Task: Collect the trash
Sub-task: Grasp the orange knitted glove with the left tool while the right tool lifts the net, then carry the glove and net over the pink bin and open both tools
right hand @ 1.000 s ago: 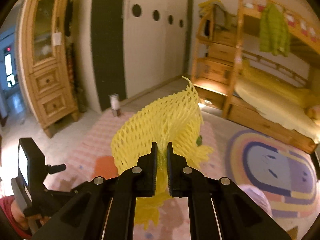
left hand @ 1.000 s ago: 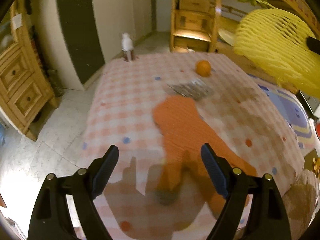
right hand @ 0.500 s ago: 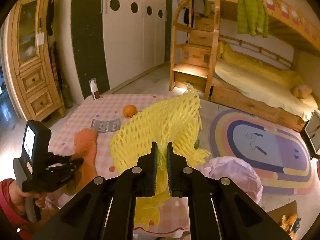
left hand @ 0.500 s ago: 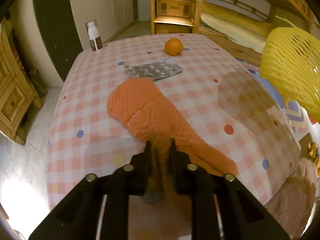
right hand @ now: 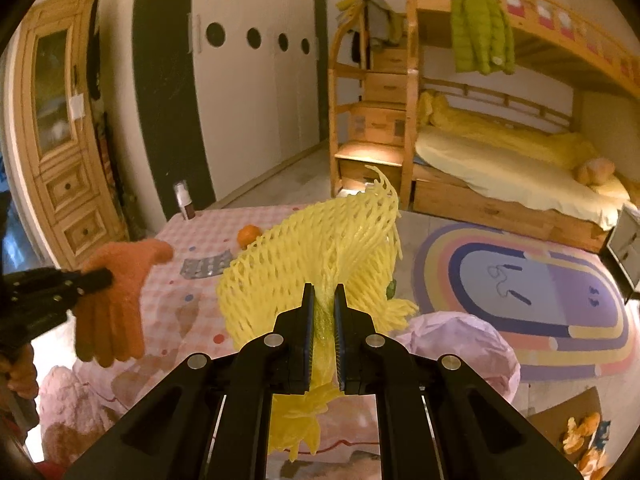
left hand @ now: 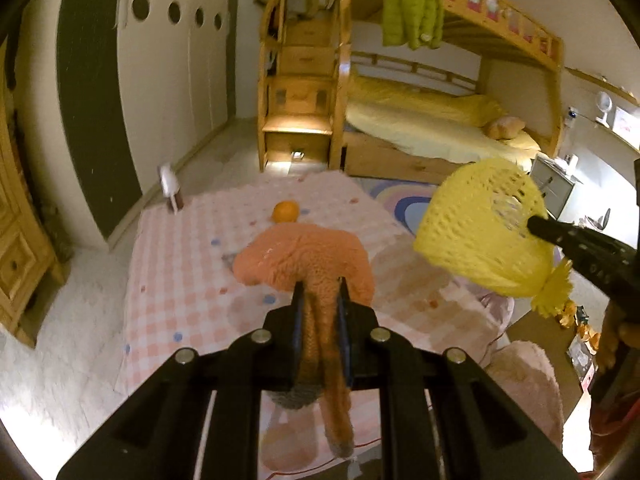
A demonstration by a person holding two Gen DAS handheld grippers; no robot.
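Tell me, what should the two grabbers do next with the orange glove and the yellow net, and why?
Probably carry both over to the pink bag and drop them in. The left gripper is shut on the orange glove, lifted off the checkered table, and the right gripper is shut on the yellow foam net, so both pieces are in hand.

Two wrist fisheyes above one table

Both look downward, close over the pink-checked tablecloth-covered table, toward the wooden bunk bed.

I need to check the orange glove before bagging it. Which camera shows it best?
The right wrist view: the whole glove hangs clear of the table, fingers down, pinched by the left claw. The left wrist view shows only its cuff bulging past the claw, fingers blurred below.
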